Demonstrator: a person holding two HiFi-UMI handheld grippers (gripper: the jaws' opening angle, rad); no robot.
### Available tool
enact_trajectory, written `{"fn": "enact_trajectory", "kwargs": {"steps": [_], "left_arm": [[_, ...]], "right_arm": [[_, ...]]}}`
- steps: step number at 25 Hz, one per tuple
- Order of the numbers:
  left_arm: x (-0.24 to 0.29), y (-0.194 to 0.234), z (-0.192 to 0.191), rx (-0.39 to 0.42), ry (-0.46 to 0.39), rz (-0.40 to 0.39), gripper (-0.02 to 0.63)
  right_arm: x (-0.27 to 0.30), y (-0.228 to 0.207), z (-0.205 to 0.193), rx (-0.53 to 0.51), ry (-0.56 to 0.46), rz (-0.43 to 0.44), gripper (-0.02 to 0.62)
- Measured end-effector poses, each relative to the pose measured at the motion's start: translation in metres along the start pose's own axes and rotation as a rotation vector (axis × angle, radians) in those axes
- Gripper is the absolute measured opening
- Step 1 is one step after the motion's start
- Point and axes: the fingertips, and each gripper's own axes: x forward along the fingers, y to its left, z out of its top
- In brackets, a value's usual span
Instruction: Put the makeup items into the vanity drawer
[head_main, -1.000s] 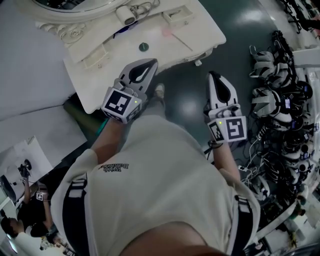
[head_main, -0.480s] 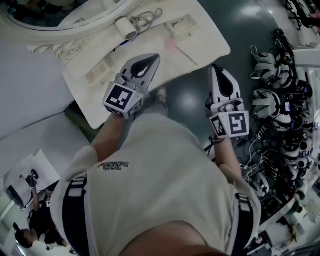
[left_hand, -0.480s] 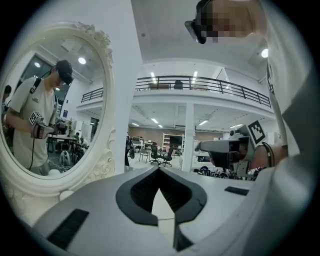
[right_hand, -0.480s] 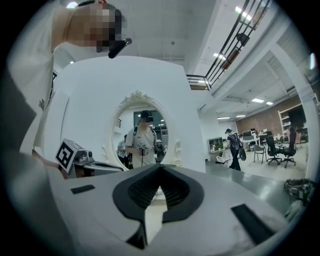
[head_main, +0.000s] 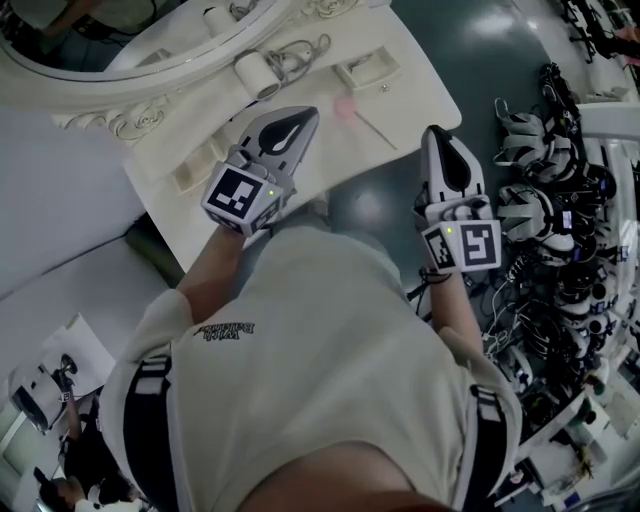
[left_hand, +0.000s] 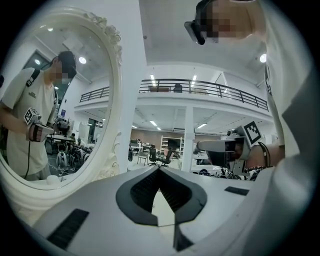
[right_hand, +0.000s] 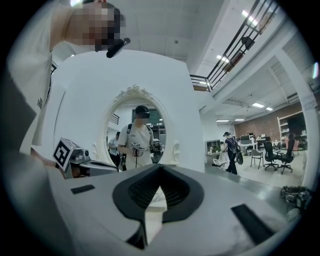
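A cream vanity table (head_main: 420, 75) with an oval mirror (head_main: 120, 40) fills the top of the head view. On it lie a white cylinder (head_main: 258, 72), a metal eyelash curler (head_main: 300, 50), a pink-tipped stick (head_main: 352, 112) and a small cream box (head_main: 362, 68). My left gripper (head_main: 308, 113) hovers over the table's front part, shut and empty. My right gripper (head_main: 432, 131) is also shut and empty, off the table's front right edge, over the floor. In the left gripper view the left gripper (left_hand: 160, 169) points past the mirror (left_hand: 60, 100). The right gripper (right_hand: 161, 167) faces the mirror (right_hand: 137, 135).
A heap of headsets and cables (head_main: 560, 200) lines the floor at the right. Grey floor (head_main: 380, 215) lies between the vanity and my body. A white wall panel (head_main: 60, 170) stands left of the vanity. A person (right_hand: 231, 152) walks in the hall beyond.
The vanity has slid lower and nearer in the head view. Both grippers have edged toward it, the left one farther over the tabletop. Both stay shut.
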Motion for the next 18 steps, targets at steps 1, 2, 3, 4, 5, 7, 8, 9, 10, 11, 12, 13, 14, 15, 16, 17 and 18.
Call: {"fn": "enact_trajectory", "kwargs": {"steps": [1,2,3,4,5,7,8,9,10,11,12,13,14,15,16,17,18], "left_arm": [[0.001,0.002,0.001,0.0,-0.002,0.001,0.006],[0.001,0.004,0.002,0.001,-0.004,0.002,0.006],[0.001,0.006,0.003,0.001,-0.006,0.003,0.006],[0.001,0.007,0.004,0.001,-0.007,0.004,0.006],[0.0,0.008,0.004,0.002,-0.007,0.005,0.006],[0.0,0.01,0.004,0.007,-0.007,0.006,0.006],[0.0,0.011,0.004,0.01,-0.007,0.008,0.006],[0.0,0.011,0.005,0.013,-0.008,0.011,0.006],[0.0,0.011,0.007,0.015,-0.01,0.016,0.006],[0.0,0.012,0.008,0.017,-0.011,0.022,0.006],[-0.001,0.012,0.01,0.018,-0.013,0.029,0.006],[-0.001,0.012,0.011,0.02,-0.015,0.038,0.006],[-0.001,0.012,0.013,0.022,-0.019,0.047,0.006],[-0.001,0.012,0.014,0.023,-0.022,0.057,0.006],[-0.002,0.011,0.016,0.025,-0.024,0.068,0.006],[-0.002,0.01,0.017,0.027,-0.025,0.079,0.006],[-0.002,0.009,0.018,0.029,-0.027,0.09,0.006]], "right_arm": [[0.003,-0.001,0.001,-0.001,0.0,-0.003,0.003],[0.005,-0.002,0.001,-0.003,0.002,-0.003,0.003],[0.008,-0.003,0.001,-0.004,0.004,-0.001,0.003],[0.01,-0.002,0.002,-0.006,0.004,0.002,0.003],[0.012,-0.001,0.003,-0.009,0.003,0.005,0.003],[0.016,0.0,0.005,-0.016,-0.003,0.01,0.003],[0.017,0.0,0.007,-0.018,-0.006,0.012,0.003],[0.018,0.001,0.008,-0.019,-0.009,0.017,0.003],[0.019,0.001,0.008,-0.019,-0.01,0.023,0.003],[0.02,0.002,0.009,-0.02,-0.011,0.032,0.003],[0.021,0.002,0.009,-0.021,-0.011,0.041,0.003],[0.022,0.003,0.01,-0.022,-0.011,0.052,0.003],[0.023,0.003,0.01,-0.023,-0.011,0.064,0.003],[0.024,0.004,0.01,-0.023,-0.013,0.077,0.003],[0.024,0.004,0.011,-0.023,-0.015,0.089,0.003],[0.024,0.004,0.011,-0.021,-0.017,0.102,0.003],[0.024,0.003,0.011,-0.02,-0.019,0.115,0.003]]}}
